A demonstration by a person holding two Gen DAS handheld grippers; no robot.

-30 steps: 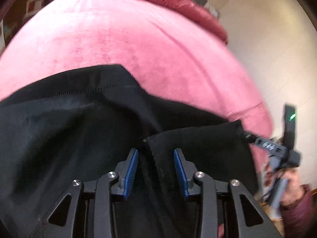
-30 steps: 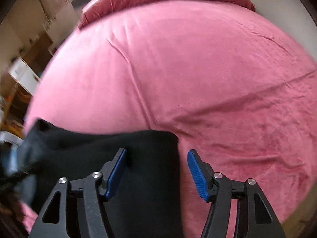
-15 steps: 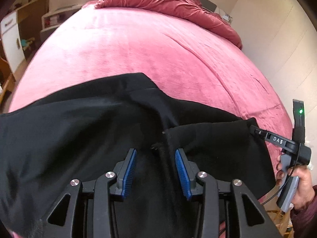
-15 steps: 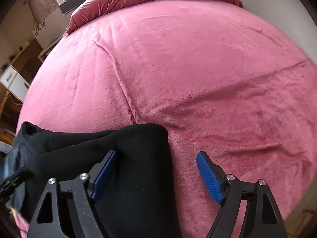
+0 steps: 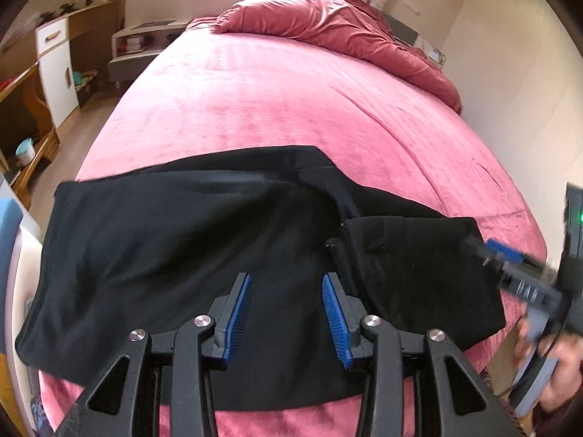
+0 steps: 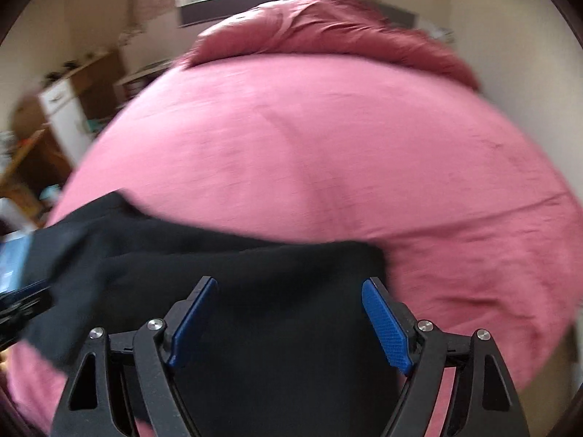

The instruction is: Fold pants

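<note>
Black pants (image 5: 164,247) lie folded across the near end of a pink bed (image 5: 273,109), with a smaller folded flap (image 5: 419,266) on top at the right. My left gripper (image 5: 286,280) hovers above the middle of the pants, open, with nothing pressed between its blue pads. My right gripper (image 6: 289,284) hangs over the right end of the pants (image 6: 255,266), jaws wide and open, not touching cloth. The right gripper (image 5: 510,273) also shows blurred at the right edge of the left wrist view, held by a hand (image 5: 557,375).
A crumpled red duvet (image 5: 328,25) lies at the head of the bed. A white cabinet (image 5: 58,69) and wooden shelves (image 5: 25,138) stand along the left. A cream wall (image 5: 528,91) runs close on the right. The bed's near edge is just below the pants.
Both grippers have pulled back and risen from the pants, so more of the bed and room shows. The right jaws have spread a little wider. The pants stay flat on the bed.
</note>
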